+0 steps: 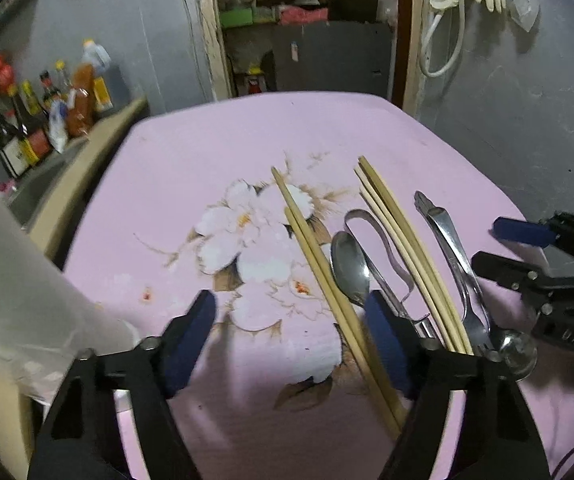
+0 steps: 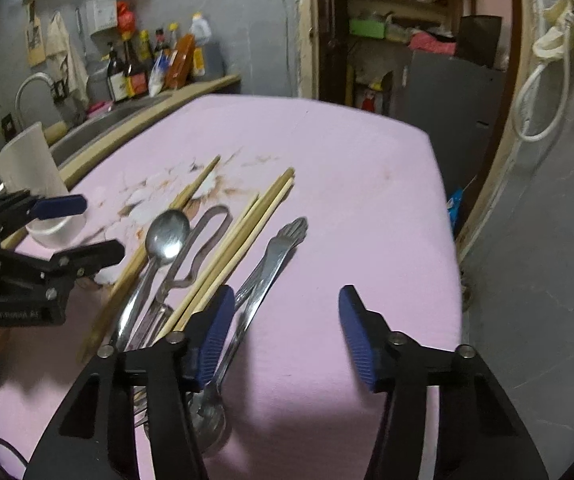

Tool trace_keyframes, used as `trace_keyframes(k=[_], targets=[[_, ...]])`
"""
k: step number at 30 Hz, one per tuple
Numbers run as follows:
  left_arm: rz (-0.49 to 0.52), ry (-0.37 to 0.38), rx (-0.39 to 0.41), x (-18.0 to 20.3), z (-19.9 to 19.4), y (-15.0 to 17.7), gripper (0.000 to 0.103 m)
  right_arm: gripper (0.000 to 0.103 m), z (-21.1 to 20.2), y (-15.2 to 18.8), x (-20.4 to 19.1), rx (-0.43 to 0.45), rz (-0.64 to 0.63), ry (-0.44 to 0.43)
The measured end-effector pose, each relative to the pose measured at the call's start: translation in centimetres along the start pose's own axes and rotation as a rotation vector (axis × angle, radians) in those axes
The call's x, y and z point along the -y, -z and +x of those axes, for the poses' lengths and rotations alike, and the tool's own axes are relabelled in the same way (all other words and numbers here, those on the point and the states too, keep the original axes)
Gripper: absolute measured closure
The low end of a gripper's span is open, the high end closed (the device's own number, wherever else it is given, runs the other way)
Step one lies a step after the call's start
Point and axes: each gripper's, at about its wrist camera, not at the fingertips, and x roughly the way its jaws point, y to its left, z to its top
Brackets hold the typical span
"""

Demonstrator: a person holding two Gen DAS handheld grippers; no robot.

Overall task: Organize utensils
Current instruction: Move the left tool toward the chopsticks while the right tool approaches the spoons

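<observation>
Utensils lie on the pink flowered tablecloth (image 1: 207, 168): a pair of bamboo chopsticks (image 1: 319, 264), a steel spoon (image 1: 351, 268), a metal peeler (image 1: 383, 248), more chopsticks (image 1: 411, 256), and a fork and spoon (image 1: 459, 264). My left gripper (image 1: 291, 328) is open and empty above the cloth, left of the pile. My right gripper (image 2: 287, 328) is open and empty over bare cloth, right of the fork and spoon (image 2: 271, 260). The spoon (image 2: 167, 236), the peeler (image 2: 203, 240) and chopsticks (image 2: 243, 240) show in the right wrist view. A white cup (image 2: 35, 176) stands by the left gripper (image 2: 75, 228).
A counter with a sink (image 2: 119, 116) and several sauce bottles (image 2: 147, 64) runs along the table's left side. A doorway with shelves (image 2: 399, 40) is behind. The table's right edge (image 2: 447, 208) drops to a grey floor. The white cup is blurred at the left (image 1: 19, 280).
</observation>
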Motion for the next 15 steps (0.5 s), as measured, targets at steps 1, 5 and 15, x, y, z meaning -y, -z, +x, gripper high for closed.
trace_keyframes(k=[1,5,15], targets=[[-0.004,0.011,-0.015,-0.1,0.3,0.0,0.043,0.059,0.2,0.0,-0.2,-0.003,0.0,-0.007],[-0.01,0.022,-0.044,-0.3,1.3,0.1,0.053,0.059,0.6,-0.1,-0.6,-0.005,-0.027,-0.009],[-0.041,0.038,-0.053,-0.4,1.3,0.2,0.061,0.061,1.1,-0.4,-1.1,-0.018,-0.055,0.001]])
